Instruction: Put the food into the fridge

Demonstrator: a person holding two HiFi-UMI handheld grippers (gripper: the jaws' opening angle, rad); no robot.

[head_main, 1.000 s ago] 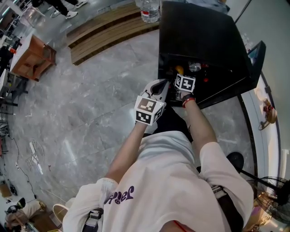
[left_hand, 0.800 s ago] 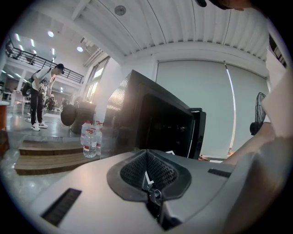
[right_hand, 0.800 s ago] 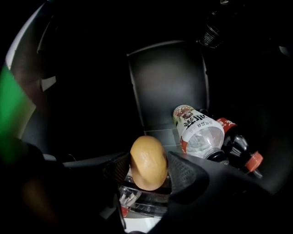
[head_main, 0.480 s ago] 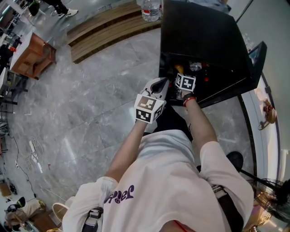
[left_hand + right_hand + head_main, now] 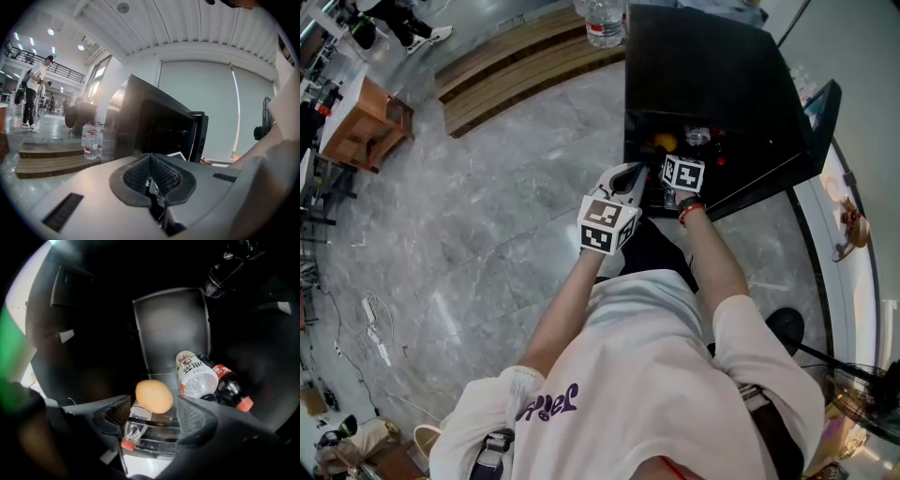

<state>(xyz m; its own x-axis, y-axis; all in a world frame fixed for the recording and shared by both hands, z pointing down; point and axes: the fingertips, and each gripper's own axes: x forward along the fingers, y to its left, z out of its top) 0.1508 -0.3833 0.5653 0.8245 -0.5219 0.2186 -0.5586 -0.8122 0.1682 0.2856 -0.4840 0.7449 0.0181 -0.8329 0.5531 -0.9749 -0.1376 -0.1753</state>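
Both of my grippers sit at the middle of the head view just as they did a second ago. The change is in the right gripper (image 5: 153, 414). Its jaws have just been opening and now stand spread, with no pad pressing on anything. The smooth, orange, egg-shaped piece of food (image 5: 154, 396) lies free between and just past their tips. In the head view it shows a little more plainly in the opening than before. My left gripper (image 5: 151, 161) has its jaws pressed together on nothing, at the bottom centre of its own view.

Around the food is the dark inside of the black box-shaped fridge (image 5: 712, 66), whose door (image 5: 821, 111) hangs open at the right. To the right of the food lie a clear plastic bottle with a red-and-white label (image 5: 196, 376) and a dark cola bottle with a red cap (image 5: 230, 389). Just below it lies a clear bottle with a red cap (image 5: 132, 428). Outside, clear water bottles (image 5: 91, 144) stand on low wooden steps (image 5: 51, 157) at the left of the left gripper view.

The food rests on the fridge's clear glass shelf (image 5: 161, 377), unmarked and evenly orange.
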